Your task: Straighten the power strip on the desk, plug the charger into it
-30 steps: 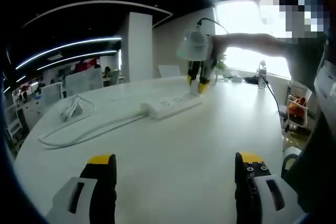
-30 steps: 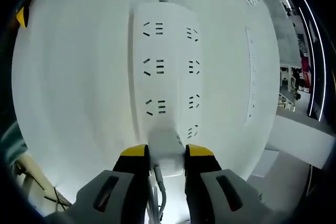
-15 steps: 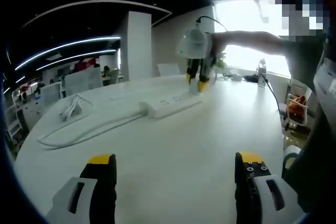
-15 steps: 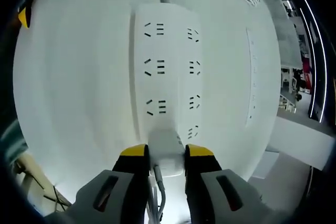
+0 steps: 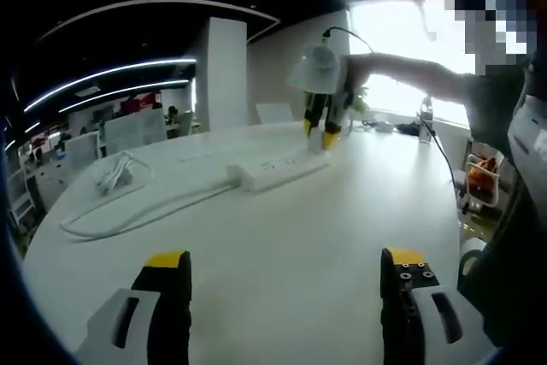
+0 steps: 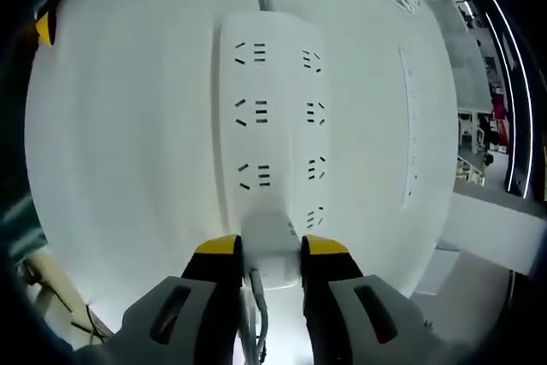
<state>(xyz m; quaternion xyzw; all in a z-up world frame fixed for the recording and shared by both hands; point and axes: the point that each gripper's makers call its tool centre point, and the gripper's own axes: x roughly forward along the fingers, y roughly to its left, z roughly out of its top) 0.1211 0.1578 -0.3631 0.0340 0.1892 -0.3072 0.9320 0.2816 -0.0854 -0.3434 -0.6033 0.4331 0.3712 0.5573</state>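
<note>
Open-plan office in the left gripper view, ceiling light strips arcing across the upper left, bright window at upper right, and a broad white desk (image 5: 282,237) spreading over the lower half. At the bottom, left gripper (image 5: 284,301) spread wide, nothing between its yellow-tipped jaws, low over bare desk. Above centre, power strip (image 5: 275,168) lying flat, long axis slanting from centre-left up toward centre-right, its cable (image 5: 128,215) trailing off to the left edge of the desk. At the strip's upper-right end, right gripper (image 5: 323,130) pointing down onto it, a person's arm (image 5: 410,70) reaching in from the right. Clearly the nearer tool: right on top of the strip, left well apart from it.

On to the right gripper view: white desk (image 6: 111,126) from straight above, office floor and lights sliding away on the right edge. Power strip (image 6: 275,117) running vertically up the middle, socket pairs stacked along it, cable leaving at the top. At bottom centre, right gripper (image 6: 263,250) clamped narrow on the white charger (image 6: 270,250), charger's cord dropping between the jaws. Charger sitting at the strip's near end, directly in line with the long axis, next to the lowest sockets. Cannot tell whether the pins are fully seated. Judging by this, a straight push down along the jaws looks like the move that counts.
</note>
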